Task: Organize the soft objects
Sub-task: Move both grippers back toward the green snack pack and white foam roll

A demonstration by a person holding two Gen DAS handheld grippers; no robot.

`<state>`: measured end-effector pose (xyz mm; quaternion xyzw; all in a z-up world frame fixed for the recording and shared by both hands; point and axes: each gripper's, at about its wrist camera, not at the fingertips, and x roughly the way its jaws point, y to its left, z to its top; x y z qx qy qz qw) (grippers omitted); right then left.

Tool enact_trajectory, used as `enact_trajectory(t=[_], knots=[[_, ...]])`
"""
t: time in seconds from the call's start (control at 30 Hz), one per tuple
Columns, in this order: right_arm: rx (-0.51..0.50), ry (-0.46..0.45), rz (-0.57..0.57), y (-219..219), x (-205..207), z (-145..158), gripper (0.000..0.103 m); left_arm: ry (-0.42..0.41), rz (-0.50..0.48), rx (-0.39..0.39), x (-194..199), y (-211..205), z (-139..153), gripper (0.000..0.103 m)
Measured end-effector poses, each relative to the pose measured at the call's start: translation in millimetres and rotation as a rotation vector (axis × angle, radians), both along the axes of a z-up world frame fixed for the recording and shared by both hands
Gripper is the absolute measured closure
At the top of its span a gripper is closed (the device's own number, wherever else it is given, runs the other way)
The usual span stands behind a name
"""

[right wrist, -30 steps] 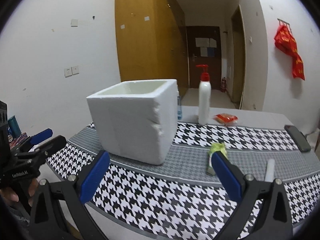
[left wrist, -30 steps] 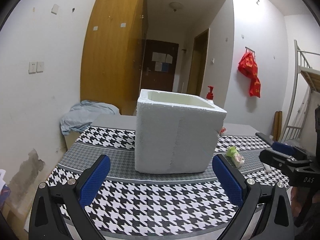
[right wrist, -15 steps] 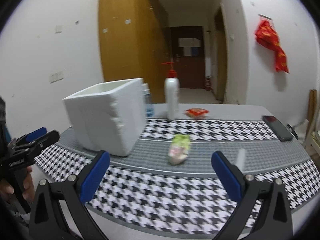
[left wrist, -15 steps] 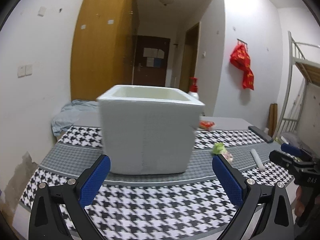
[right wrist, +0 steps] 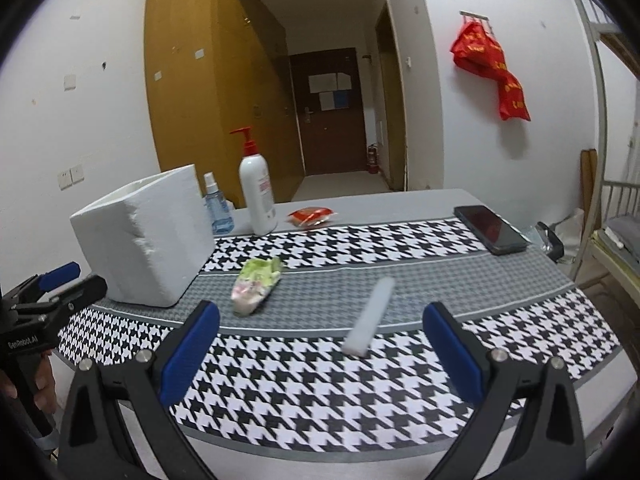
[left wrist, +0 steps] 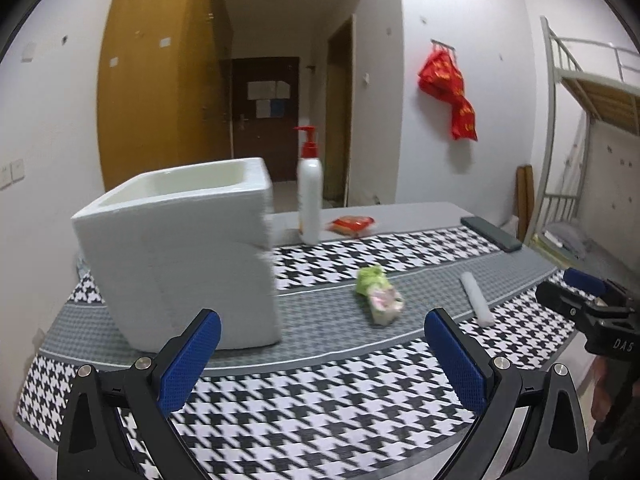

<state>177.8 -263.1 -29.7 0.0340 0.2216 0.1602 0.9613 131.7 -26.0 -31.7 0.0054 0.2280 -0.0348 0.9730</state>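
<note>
Gaping empty, left gripper faces foam box; right gripper, likewise spread, faces white roll; phone beyond.

Two black, angular gripper frames are seen, each finger faced with a ribbed blue pad. Silver screws are set along the arms. "DAS" is printed in white on the right gripper, "GenRoboAI" on the left gripper. Bare skin is glimpsed at the handles.
</note>
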Motion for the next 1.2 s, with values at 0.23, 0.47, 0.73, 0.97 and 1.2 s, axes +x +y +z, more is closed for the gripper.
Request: enact_trajectory(t=[0.23,0.47,0.73,0.97,1.2], knots=[[0.002,0.01,-0.032,-19.5,1.0,-3.8,0.0,0.033,-0.039,0.017,14.5,-29.3,-5.2,0.001],[-0.01,0.032,-0.058,-29.4,7.0,-8.2,0.0,0.056,-0.054,0.004,34.2,-48.1,-6.8,0.001],[-0.044,0.072,-0.059,-29.9,24.8,-9.1,0.0,0.09,-0.06,-0.023,60.2,-58.1,-13.6,0.001],[-0.049,0.093,-0.046,-26.3,37.6,-14.7,0.0,0.127,-0.064,-0.019,78.9,-61.7,-20.7,0.001],[-0.047,0.123,-0.044,-24.2,50.5,-17.9,0.0,0.166,-0.065,-0.032,97.4,-57.9,-27.4,0.001]])
